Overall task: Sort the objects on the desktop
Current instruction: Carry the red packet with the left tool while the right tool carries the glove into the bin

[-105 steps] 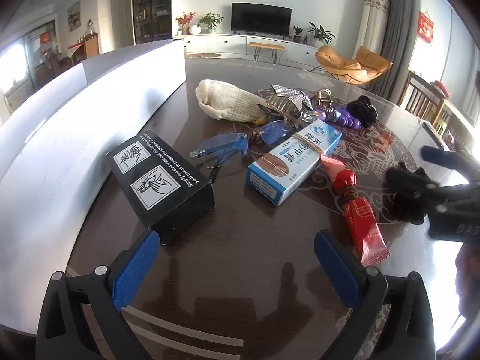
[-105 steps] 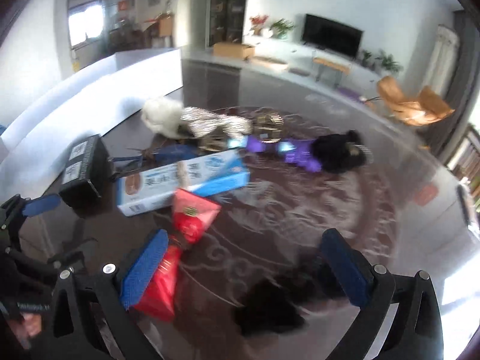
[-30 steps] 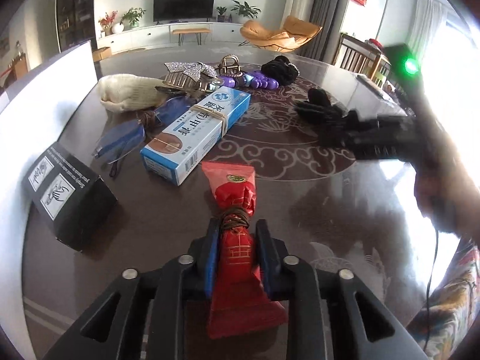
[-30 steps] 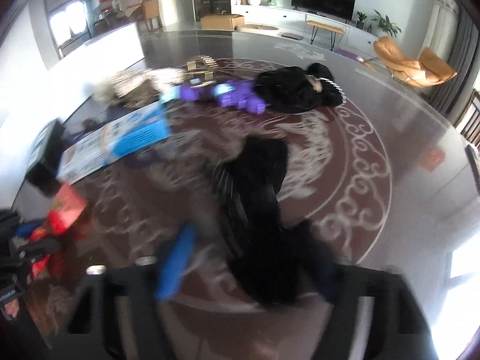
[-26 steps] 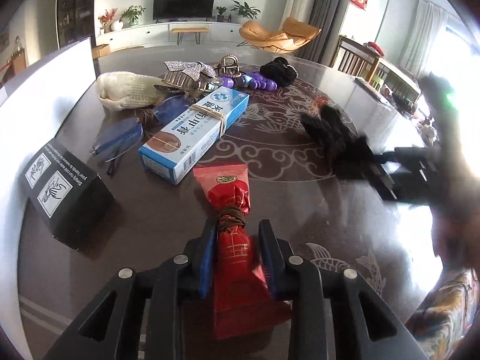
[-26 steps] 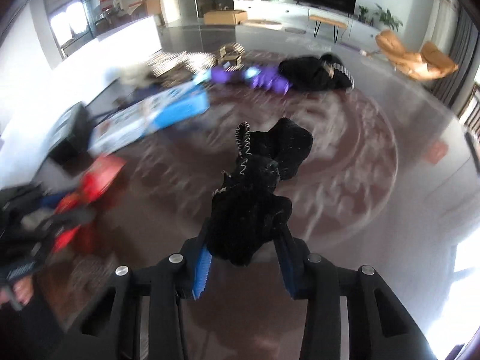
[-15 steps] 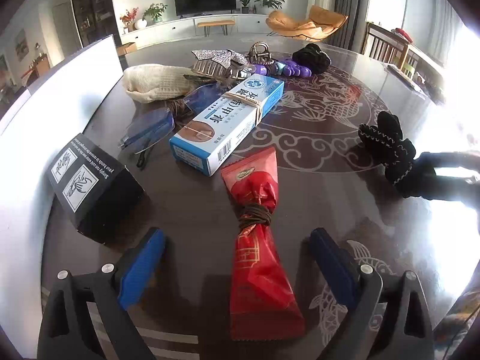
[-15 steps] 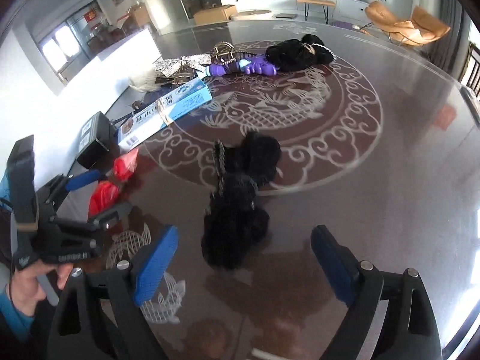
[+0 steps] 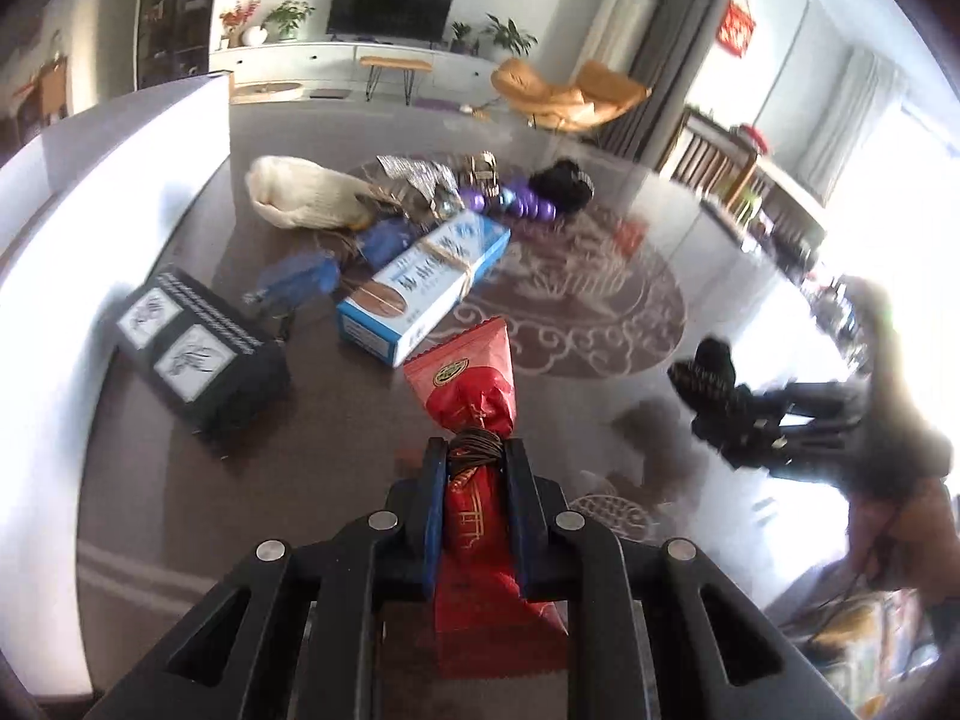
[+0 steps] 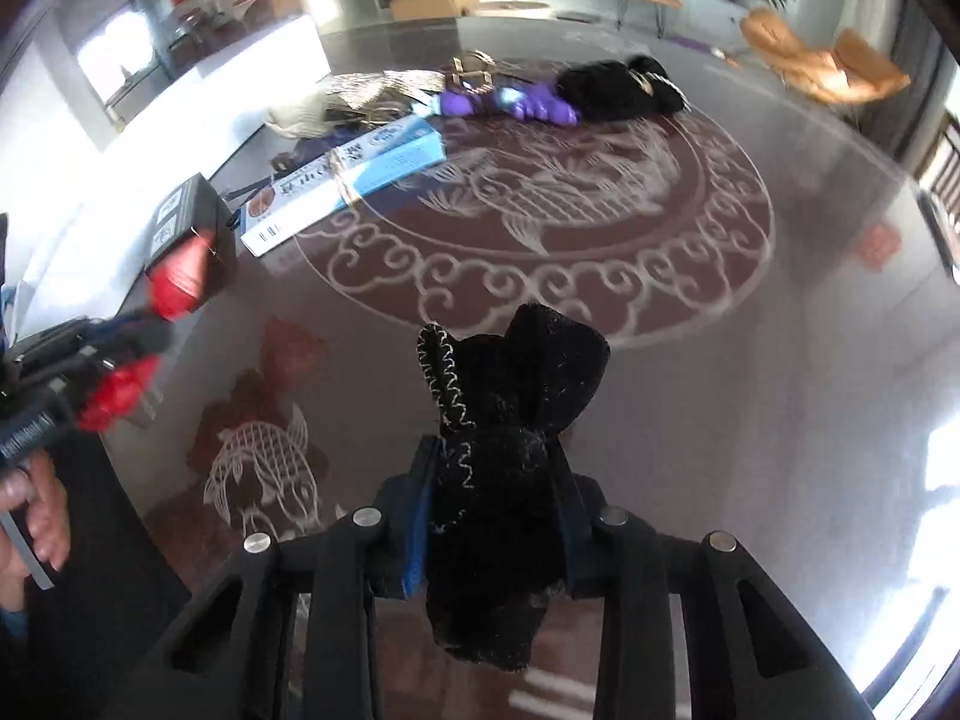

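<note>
You have both picks made: left gripper clamped on the red packet, right gripper on the black glove, both beside the blue box. Next, carry each to its group.

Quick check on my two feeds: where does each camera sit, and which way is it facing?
Left wrist: rides the left gripper, looks down across the table; its fingers pinch the red packet.
Right wrist: rides the right gripper, angled down; clamps the black glove; a hand shows.
Shared: blue box, each other's gripper.
</note>
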Demonstrator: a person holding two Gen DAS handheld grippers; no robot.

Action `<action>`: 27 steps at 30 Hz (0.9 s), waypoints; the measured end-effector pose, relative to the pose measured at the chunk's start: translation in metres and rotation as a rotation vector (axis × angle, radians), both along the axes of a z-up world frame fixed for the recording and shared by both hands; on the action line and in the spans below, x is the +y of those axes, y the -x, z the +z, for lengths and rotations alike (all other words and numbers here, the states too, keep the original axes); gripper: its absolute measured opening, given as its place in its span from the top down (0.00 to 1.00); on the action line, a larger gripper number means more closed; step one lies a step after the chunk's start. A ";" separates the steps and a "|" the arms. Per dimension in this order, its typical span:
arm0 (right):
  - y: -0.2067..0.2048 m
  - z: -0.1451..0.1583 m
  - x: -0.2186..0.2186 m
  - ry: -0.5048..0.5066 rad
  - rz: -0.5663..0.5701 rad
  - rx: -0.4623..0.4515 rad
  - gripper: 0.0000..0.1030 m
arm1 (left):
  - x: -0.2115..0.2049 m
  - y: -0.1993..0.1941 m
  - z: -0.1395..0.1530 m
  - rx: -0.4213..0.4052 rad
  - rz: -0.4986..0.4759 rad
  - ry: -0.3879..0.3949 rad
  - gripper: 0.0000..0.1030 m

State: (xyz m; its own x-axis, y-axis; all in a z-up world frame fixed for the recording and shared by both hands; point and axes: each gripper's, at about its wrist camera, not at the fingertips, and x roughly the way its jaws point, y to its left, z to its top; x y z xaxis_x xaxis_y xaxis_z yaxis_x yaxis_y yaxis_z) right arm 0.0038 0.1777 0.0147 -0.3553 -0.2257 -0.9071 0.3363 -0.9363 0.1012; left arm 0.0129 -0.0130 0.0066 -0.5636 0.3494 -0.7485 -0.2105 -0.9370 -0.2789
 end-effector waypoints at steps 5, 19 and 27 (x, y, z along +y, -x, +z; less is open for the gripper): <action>0.003 0.037 -0.019 0.058 0.053 0.038 0.68 | -0.052 -0.009 0.048 0.065 0.068 -0.063 0.83; 0.030 0.122 -0.349 0.285 0.519 0.121 0.67 | -0.296 0.005 0.053 -0.035 0.512 0.106 0.83; 0.035 0.056 -0.449 0.037 0.633 0.078 0.16 | -0.314 0.023 0.012 -0.175 0.587 0.271 0.21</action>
